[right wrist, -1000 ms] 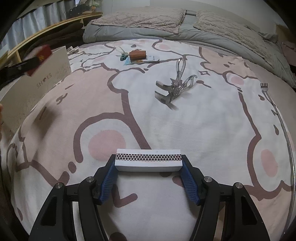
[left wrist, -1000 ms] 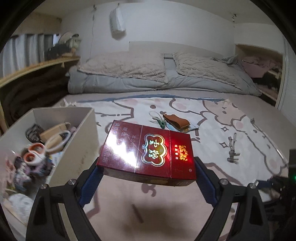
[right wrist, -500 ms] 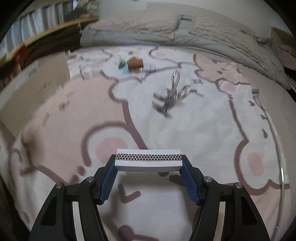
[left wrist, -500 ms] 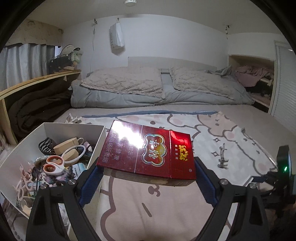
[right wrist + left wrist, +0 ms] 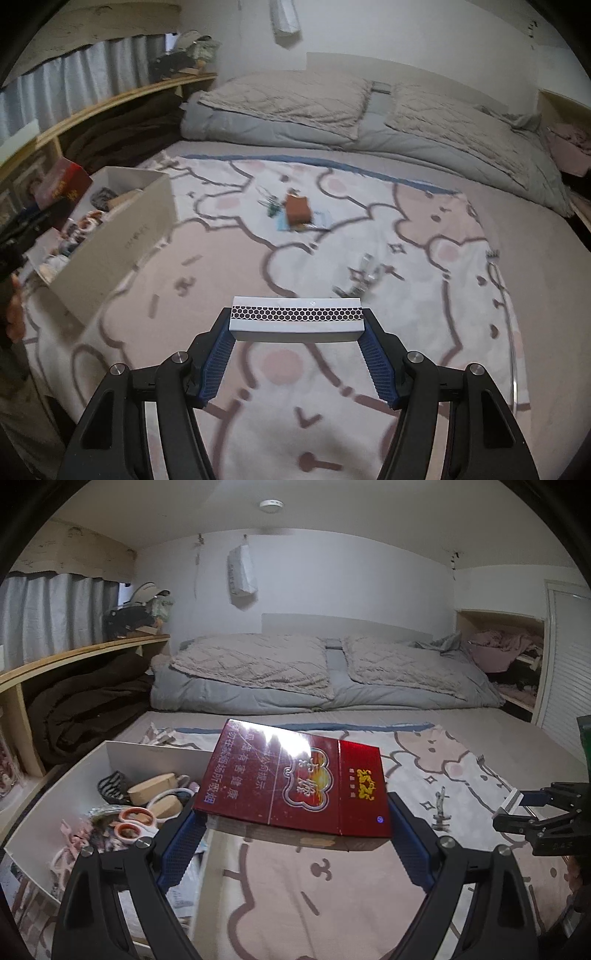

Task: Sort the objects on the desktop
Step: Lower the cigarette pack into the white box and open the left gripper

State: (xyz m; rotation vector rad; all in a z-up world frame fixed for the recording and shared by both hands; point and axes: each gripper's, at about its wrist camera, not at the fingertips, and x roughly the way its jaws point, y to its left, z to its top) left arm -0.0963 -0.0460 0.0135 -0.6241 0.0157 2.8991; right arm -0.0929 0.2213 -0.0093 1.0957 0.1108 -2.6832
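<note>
Grippers have both come up off the bed since a second ago. The left gripper [image 5: 291, 823] has carried its glossy red carton [image 5: 295, 779] to the near corner of the white box [image 5: 66, 812], whose scissors [image 5: 133, 821] and clutter now show more fully beside it. Its blue ribbed pads clamp the carton's short ends. The right gripper [image 5: 297, 332] stays clamped on a flat white matchbox [image 5: 295, 319] with a black honeycomb strip, raised above the pink cartoon blanket [image 5: 332, 406]. The metal tongs [image 5: 360, 275], blurred, now sit just beyond the matchbox; a brown pouch [image 5: 297, 208] lies further off.
</note>
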